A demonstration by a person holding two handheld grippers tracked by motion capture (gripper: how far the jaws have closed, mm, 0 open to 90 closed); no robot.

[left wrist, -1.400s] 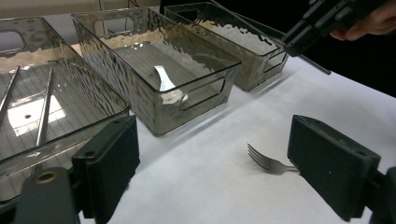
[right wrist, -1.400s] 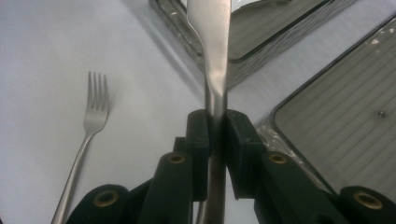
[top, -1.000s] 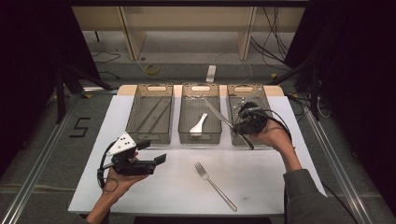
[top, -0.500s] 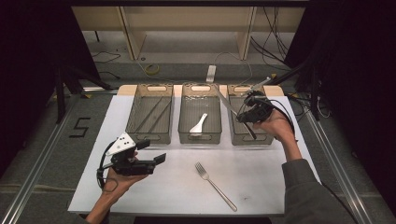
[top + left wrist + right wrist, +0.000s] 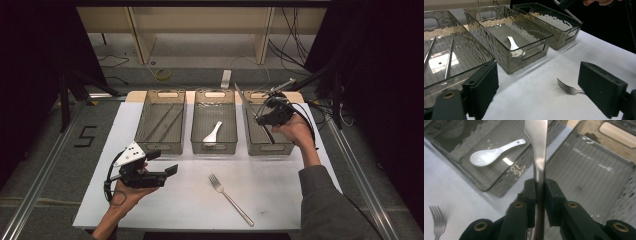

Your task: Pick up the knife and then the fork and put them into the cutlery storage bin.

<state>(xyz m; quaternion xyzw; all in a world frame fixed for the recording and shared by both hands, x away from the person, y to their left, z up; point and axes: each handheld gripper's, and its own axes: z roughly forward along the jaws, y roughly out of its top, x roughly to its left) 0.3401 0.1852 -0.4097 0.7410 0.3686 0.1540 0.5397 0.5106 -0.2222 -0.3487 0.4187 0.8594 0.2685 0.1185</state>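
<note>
Your right gripper (image 5: 260, 116) has lifted the knife (image 5: 537, 150), jaws clenched on it, over the right bin (image 5: 280, 147). Your left gripper (image 5: 165, 162) stays released.

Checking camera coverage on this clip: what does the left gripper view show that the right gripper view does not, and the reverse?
Left gripper view alone: two thin metal rods lying in the nearest smoked clear plastic bin, and the left gripper with jaws wide apart.

Right gripper view alone: the right gripper clamped on a flat silver metal utensil above the bare ribbed floor of the right-hand bin.

Both: the white ceramic spoon in the middle bin and the silver fork on the white tabletop.
</note>
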